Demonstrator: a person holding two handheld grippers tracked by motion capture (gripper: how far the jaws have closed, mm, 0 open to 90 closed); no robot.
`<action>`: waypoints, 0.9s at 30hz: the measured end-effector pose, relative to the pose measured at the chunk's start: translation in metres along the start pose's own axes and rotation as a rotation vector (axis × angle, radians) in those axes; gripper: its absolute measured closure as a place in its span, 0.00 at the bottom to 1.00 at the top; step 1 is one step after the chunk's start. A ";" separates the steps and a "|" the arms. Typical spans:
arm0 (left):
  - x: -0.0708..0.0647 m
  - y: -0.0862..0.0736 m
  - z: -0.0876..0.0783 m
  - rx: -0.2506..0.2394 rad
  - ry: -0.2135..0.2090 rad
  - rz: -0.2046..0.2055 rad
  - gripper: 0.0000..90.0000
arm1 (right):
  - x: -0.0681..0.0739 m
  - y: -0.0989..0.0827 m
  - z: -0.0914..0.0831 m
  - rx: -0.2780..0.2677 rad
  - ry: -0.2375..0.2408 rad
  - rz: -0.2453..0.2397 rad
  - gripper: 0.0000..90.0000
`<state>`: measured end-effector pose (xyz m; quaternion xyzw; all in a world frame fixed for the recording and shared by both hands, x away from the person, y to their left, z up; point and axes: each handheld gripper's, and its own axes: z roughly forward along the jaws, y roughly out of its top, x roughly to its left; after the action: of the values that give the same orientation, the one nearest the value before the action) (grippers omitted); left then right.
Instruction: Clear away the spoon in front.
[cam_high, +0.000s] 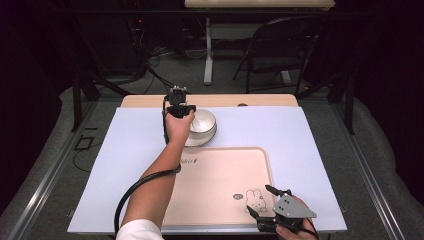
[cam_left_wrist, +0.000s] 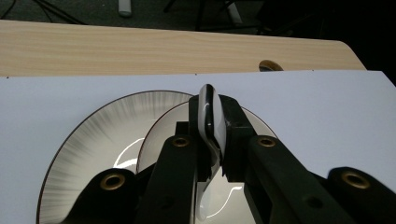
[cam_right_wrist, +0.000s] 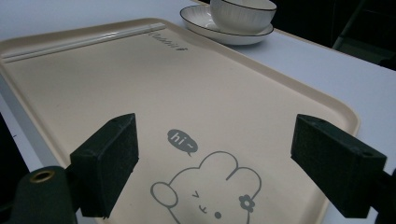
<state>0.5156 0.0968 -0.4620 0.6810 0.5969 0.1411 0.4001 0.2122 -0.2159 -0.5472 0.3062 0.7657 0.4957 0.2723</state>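
Counting from largest down, I see one white sheet (cam_high: 320, 150) covering the table, one beige tray (cam_high: 220, 190) with a cartoon rabbit (cam_right_wrist: 210, 196) and a "hi~" bubble printed near its corner, one plate (cam_left_wrist: 88, 140), one bowl (cam_right_wrist: 243, 14) standing on that plate, and one spoon (cam_left_wrist: 211, 116). I have two grippers in play.

In my left gripper view the plate is white with fine grey streaks running in from a thin dark rim, and the bowl has the same dark edge. Both sit on the white sheet just beyond the tray's far edge. The spoon is glossy white ceramic with a dark stripe along it, standing on edge over the bowl.

My left gripper (cam_left_wrist: 212, 135) has its jaws clamped on the spoon, pads pressing it from both sides. My right gripper (cam_right_wrist: 215, 163) sits at the tray's near corner with its jaws spread wide over the rabbit print, holding nothing.
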 end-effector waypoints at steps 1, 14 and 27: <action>0.000 0.001 -0.001 -0.003 0.003 -0.001 0.94 | 0.000 0.000 0.000 0.000 0.000 -0.002 0.16; 0.003 0.010 -0.018 -0.023 -0.003 0.001 0.94 | 0.000 0.000 0.000 0.000 0.000 0.000 0.16; 0.003 0.019 -0.040 -0.050 -0.012 0.027 0.94 | 0.000 0.000 0.000 0.000 -0.002 -0.005 0.16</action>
<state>0.5030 0.1157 -0.4235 0.6794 0.5817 0.1573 0.4186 0.2122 -0.2157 -0.5472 0.3049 0.7663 0.4946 0.2743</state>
